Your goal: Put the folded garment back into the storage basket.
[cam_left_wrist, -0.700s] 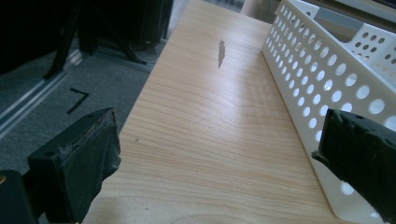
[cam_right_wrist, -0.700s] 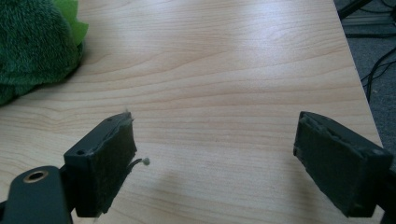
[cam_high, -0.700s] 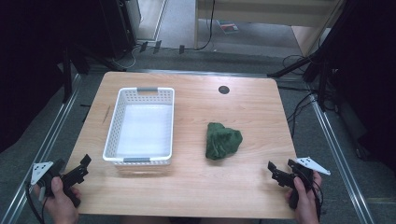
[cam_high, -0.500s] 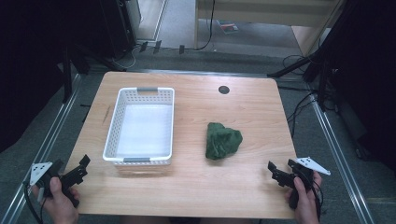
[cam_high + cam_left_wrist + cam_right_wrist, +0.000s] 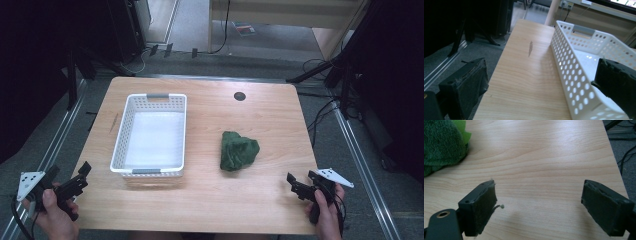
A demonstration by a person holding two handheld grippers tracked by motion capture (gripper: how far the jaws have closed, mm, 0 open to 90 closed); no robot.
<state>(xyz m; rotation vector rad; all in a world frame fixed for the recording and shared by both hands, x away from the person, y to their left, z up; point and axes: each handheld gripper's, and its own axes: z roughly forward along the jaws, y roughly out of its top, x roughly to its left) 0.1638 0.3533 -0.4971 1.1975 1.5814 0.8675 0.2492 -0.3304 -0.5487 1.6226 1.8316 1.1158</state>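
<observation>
At the tabletop's near corners, the left gripper [image 5: 75, 181] and right gripper [image 5: 300, 186] wait, jaws spread and empty. A green plush cloth [image 5: 238, 150] lies right of centre, just beside the empty white basket [image 5: 120, 145]. Nothing seems begun; likely next, the right gripper reaches forward to pinch the cloth.

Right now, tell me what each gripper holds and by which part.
Nothing is held. The left gripper and right gripper both have open jaws with nothing between them.
</observation>
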